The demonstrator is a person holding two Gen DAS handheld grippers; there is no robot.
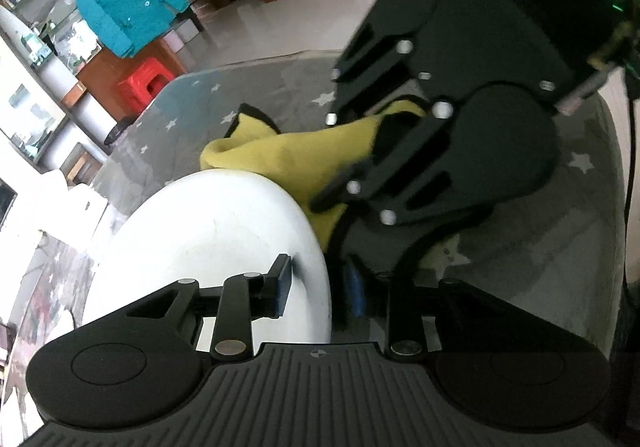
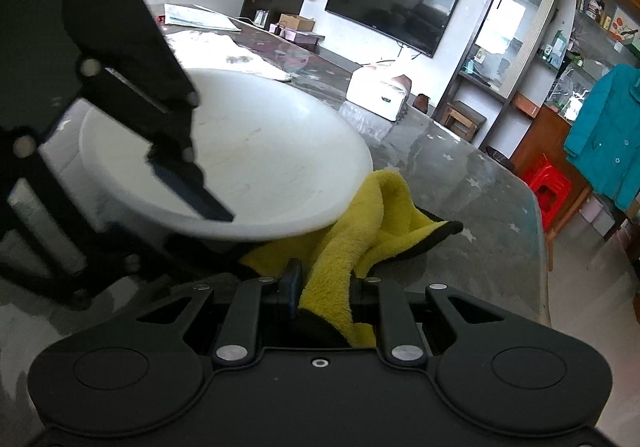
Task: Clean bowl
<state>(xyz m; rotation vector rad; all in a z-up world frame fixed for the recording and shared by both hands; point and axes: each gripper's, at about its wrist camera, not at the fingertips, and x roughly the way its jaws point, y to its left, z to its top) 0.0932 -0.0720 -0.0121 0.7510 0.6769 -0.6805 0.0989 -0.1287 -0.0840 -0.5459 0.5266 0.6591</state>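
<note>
The left hand-held gripper (image 1: 320, 287) straddles the rim of the wide, shallow white plastic bowl (image 1: 208, 243): one blue-padded finger lies inside, the other outside under the rim. Whether the pads press the wall cannot be told. The bowl is tilted up off the bench, its inside bare apart from faint scuffs.

The right hand-held gripper (image 2: 326, 297) is clamped on a fluffy yellow cloth with a black edge (image 2: 340, 259), whose free end is bunched under the bowl's raised lip and spills onto the grey star-printed bench cover (image 2: 472, 175).

No readable writing shows on either gripper or the bowl.

Beyond the cloth the bench runs clear to its rounded edge, with bare light floor past it. Farther along the bench sit a white box-like appliance (image 2: 378, 95) and scattered papers. Off the bench stand a red plastic stool (image 2: 550, 187), a hanging teal jacket (image 2: 608, 143) and a wall-mounted dark television (image 2: 390, 1).
</note>
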